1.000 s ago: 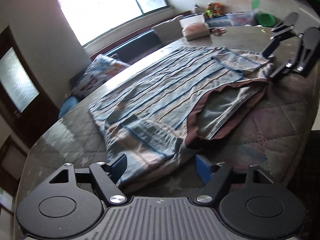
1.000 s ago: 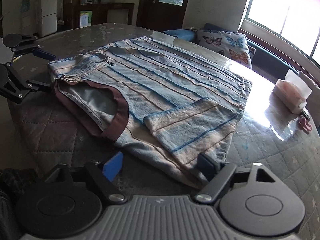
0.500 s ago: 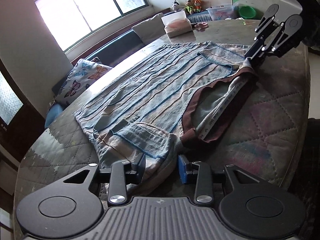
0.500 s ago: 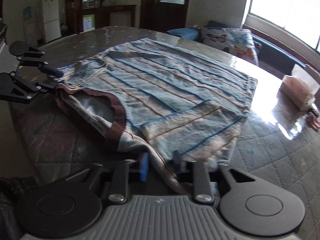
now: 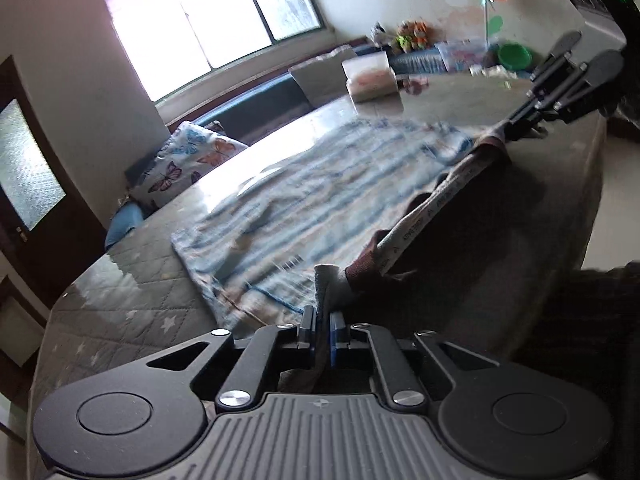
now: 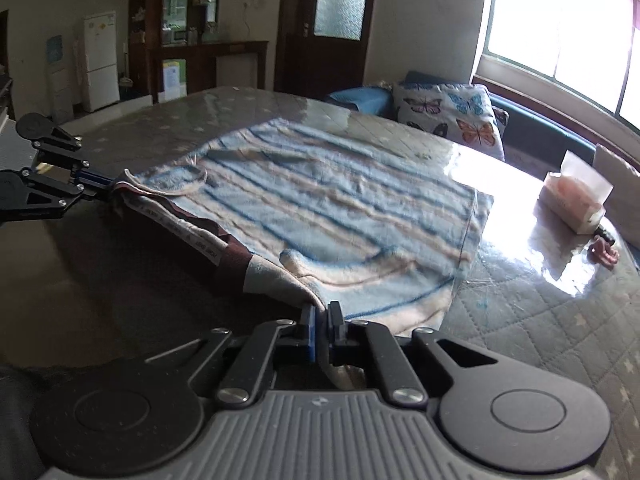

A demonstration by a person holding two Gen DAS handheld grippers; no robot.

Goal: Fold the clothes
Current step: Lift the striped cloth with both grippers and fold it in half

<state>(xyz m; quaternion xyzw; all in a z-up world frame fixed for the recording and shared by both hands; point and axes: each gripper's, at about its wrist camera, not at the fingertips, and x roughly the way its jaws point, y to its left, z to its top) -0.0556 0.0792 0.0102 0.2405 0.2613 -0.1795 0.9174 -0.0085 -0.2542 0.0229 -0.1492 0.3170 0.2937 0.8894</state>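
Observation:
A blue and beige striped shirt [image 5: 320, 200] with a brown collar band [image 5: 432, 208] lies on the quilted table [image 5: 120, 312]; it also shows in the right wrist view [image 6: 340, 208]. My left gripper [image 5: 322, 320] is shut on the shirt's near shoulder edge. My right gripper [image 6: 320, 320] is shut on the other shoulder edge. Both hold the collar end lifted off the table, with the collar band [image 6: 188, 228] stretched between them. Each gripper shows in the other's view: the right one [image 5: 516, 120] and the left one [image 6: 100, 184].
A tissue box [image 6: 576, 196] and a small pink object [image 6: 604, 252] sit on the table beyond the shirt. A butterfly cushion [image 6: 448, 112] lies on the bench under the window. The table's near edge [image 5: 592, 200] curves close to the collar side.
Both grippers went from open around the shirt's shoulder edges to shut on them. They have since lifted the collar end off the table, and the shirt is blurred by motion.

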